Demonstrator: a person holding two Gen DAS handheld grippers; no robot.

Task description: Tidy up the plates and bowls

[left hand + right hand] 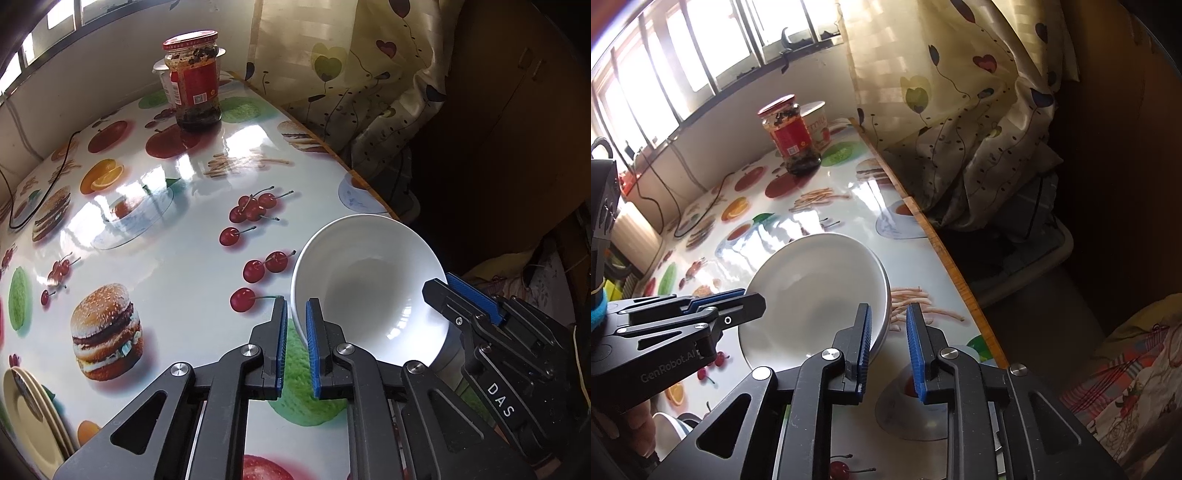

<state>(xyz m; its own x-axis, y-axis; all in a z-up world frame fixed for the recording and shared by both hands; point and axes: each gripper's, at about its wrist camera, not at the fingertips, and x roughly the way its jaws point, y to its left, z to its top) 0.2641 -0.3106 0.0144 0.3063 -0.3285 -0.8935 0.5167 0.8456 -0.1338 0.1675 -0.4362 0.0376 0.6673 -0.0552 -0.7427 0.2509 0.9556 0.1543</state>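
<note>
- Item under handling: a white ceramic bowl (369, 288), tilted with its mouth toward the left wrist camera, at the right-hand edge of the table (177, 258). Whether its foot touches the tabletop cannot be told.
- Left gripper (295, 332): fingers drawn close, pinching the bowl's near-left rim between the blue pads.
- Right gripper (888, 343): fingers straddle the opposite rim. The inner finger lies against the wall, and a gap shows between the rim and the outer pad, so no firm clamp is judged here.
- Handling assessment: rigid, glazed and smooth, so likely slippery under the pads. Moderately heavy for a rim pinch, and it would chip or break if dropped. The thin rim is the only practical hold, and opposite points suit best.
- Surface: glossy fruit-and-burger print cloth, likely to let crockery slide.
- Surroundings: stacked cream plates (26, 413) at the near-left edge, a probable destination area. A red-lidded jar (195, 81) and a white tub (816, 125) stand at the far end, well apart. A black cable (37, 184) runs along the far left.
- Obstructions: none between bowl and plates. The table edge and curtain (369, 74) lie just beside the bowl, so there is a drop risk on that side.
</note>
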